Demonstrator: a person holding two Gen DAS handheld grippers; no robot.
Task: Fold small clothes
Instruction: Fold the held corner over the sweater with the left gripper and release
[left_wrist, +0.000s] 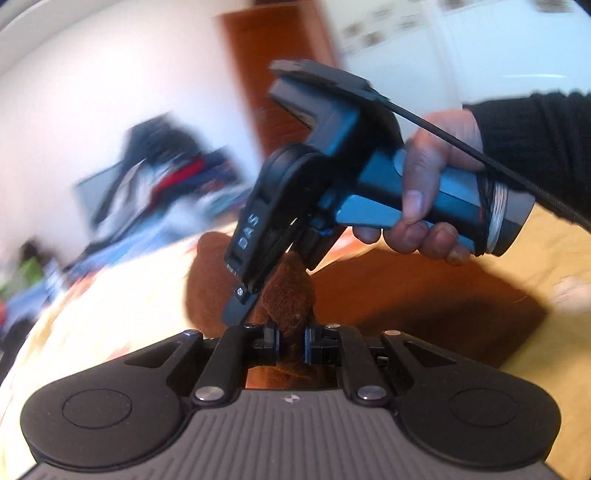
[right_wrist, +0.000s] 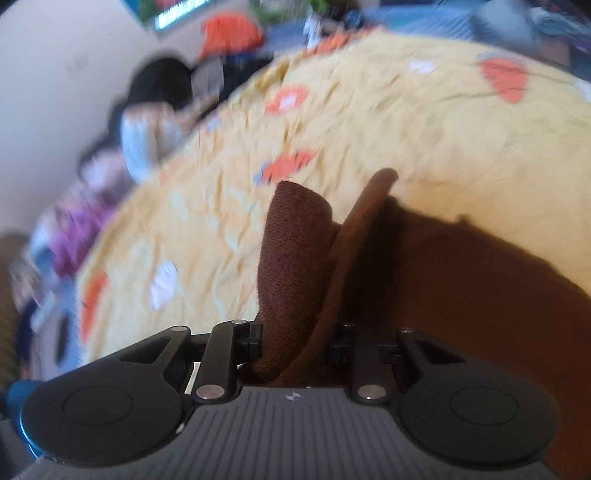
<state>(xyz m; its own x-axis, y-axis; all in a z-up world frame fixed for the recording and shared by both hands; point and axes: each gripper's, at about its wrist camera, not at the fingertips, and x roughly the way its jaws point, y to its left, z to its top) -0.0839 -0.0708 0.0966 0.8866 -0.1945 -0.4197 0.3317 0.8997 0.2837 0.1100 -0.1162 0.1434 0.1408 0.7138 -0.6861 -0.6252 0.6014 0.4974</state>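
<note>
One brown knitted fabric garment (left_wrist: 288, 295) lies on a yellow bedspread with orange and white patches (right_wrist: 424, 122), its bunched edge lifted at the lower centre of both frames. In the left wrist view the left gripper (left_wrist: 291, 343) has its two fingers drawn close on a fold of the brown cloth. Only this view shows the right gripper (left_wrist: 255, 291) from outside: a blue and black handheld tool at mid frame, its narrowed fingers pinching the same garment just above the left one, held by one bare hand (left_wrist: 428, 192) in a black sleeve.

The right wrist view alone shows the right gripper (right_wrist: 295, 343) holding two upright folds of the garment, with the rest spreading dark across the lower right. A blurred heap of mixed clothes (right_wrist: 155, 122) sits at its upper left edge.
</note>
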